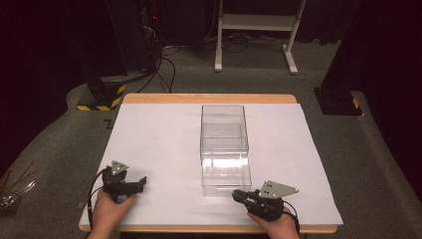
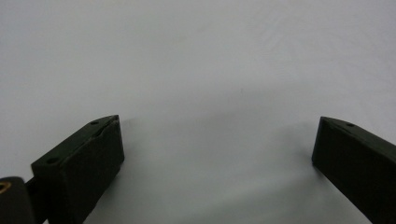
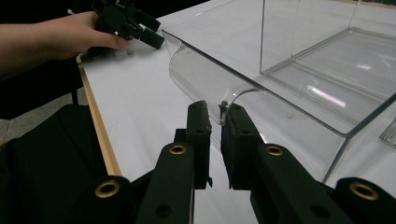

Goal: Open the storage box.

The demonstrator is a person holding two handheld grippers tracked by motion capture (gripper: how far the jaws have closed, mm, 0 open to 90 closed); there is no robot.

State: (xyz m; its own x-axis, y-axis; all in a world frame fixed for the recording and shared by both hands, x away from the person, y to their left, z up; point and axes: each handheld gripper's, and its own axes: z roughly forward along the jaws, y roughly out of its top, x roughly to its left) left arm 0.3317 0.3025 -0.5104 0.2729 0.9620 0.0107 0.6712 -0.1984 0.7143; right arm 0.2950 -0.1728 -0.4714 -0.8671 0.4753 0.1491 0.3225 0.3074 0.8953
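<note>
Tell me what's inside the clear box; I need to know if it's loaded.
Nothing shows inside the clear box; through its walls only the white tabletop and glare appear. The right hand-held gripper is closed on its front lip.

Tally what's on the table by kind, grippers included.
Clear plastic box: 1
Handheld grippers: 2, the left gripper and the right gripper
White table cover: 1
Total: 4

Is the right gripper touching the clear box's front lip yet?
Touching. In the right gripper view the right gripper has its jaws nearly closed on the curved front lip of the clear box, pinching its edge.
</note>
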